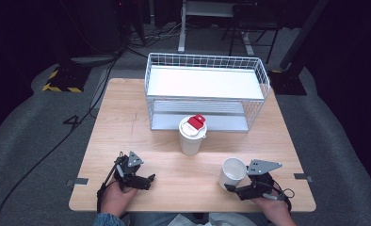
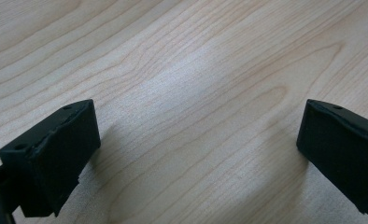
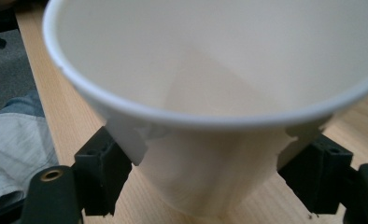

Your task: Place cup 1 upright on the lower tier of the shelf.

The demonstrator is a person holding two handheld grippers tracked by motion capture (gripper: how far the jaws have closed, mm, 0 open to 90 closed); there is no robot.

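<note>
right gripper (image 1: 231,187) clamped on open paper cup (image 1: 232,172), seemingly resting on table (image 1: 174,183) | left gripper (image 1: 150,178) jaws apart, nothing between | lidded cup (image 1: 192,135) before wire rack (image 1: 205,92)

Right gripper (image 1: 231,187) on open white cup (image 1: 232,172), left gripper (image 1: 148,180) apart on wooden table (image 1: 174,183).
</note>
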